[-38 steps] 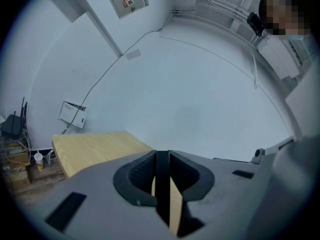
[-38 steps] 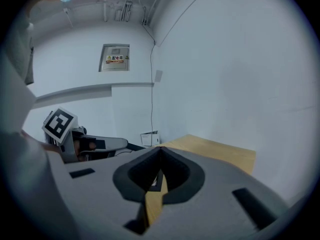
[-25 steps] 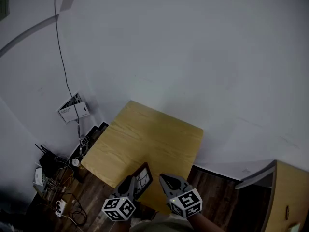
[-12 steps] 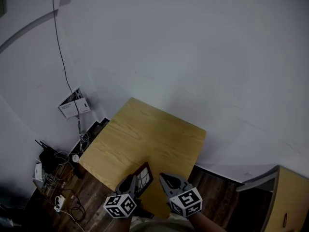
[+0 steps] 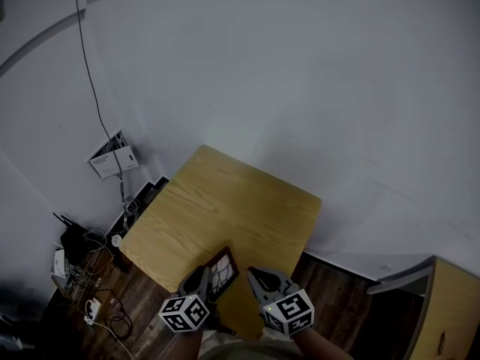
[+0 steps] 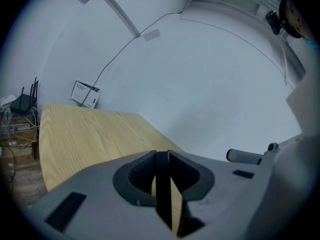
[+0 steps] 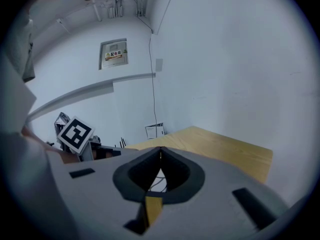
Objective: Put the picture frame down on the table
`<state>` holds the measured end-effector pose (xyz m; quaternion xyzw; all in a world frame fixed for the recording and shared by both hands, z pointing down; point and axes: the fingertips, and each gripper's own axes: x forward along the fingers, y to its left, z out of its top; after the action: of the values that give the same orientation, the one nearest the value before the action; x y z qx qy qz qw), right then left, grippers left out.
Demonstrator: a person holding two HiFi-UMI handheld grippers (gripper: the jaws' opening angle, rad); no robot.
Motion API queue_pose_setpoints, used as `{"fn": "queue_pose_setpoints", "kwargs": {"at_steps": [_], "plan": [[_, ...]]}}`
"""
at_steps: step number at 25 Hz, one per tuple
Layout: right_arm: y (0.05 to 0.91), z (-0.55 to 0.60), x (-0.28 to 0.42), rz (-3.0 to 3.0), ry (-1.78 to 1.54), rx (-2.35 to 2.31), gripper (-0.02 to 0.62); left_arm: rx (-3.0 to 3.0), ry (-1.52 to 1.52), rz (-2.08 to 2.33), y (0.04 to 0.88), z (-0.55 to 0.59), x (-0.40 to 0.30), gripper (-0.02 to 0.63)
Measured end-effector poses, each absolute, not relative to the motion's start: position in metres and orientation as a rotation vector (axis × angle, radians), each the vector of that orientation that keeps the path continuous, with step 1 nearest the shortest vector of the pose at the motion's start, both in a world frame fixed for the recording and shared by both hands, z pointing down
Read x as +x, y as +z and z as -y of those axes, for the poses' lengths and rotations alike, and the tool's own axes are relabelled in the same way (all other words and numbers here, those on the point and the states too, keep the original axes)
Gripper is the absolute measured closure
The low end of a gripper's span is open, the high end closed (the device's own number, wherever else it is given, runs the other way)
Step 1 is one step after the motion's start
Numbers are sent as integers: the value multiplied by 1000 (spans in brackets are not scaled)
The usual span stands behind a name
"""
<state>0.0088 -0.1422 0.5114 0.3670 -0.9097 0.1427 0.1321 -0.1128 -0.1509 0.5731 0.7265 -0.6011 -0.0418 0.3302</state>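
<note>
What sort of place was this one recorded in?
Probably a spare corner of an office or lab room: bare white walls, a plain wooden table set close to them, and a router with a tangle of cables on the dark wood-look floor.

- trailing down the white wall (image 5: pixel 300 88): a thin cable (image 5: pixel 89 88)
- sitting low on it: a white box (image 5: pixel 112 157)
- lying tangled on the dark floor (image 5: pixel 337 291): wires (image 5: pixel 111 325), a router (image 5: pixel 71 240)

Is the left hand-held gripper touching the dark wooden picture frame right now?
Touching. The left gripper view shows the dark picture frame edge-on, pinched between the left hand-held gripper's jaws with no gap.
</note>
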Motion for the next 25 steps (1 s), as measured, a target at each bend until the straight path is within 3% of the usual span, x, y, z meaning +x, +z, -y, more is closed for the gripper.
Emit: {"fn": "queue_pose_setpoints", "kwargs": {"at_steps": [25], "plan": [[527, 151, 7, 2621, 433, 1008, 595, 1804, 15, 1641, 620, 170, -129, 506]]}}
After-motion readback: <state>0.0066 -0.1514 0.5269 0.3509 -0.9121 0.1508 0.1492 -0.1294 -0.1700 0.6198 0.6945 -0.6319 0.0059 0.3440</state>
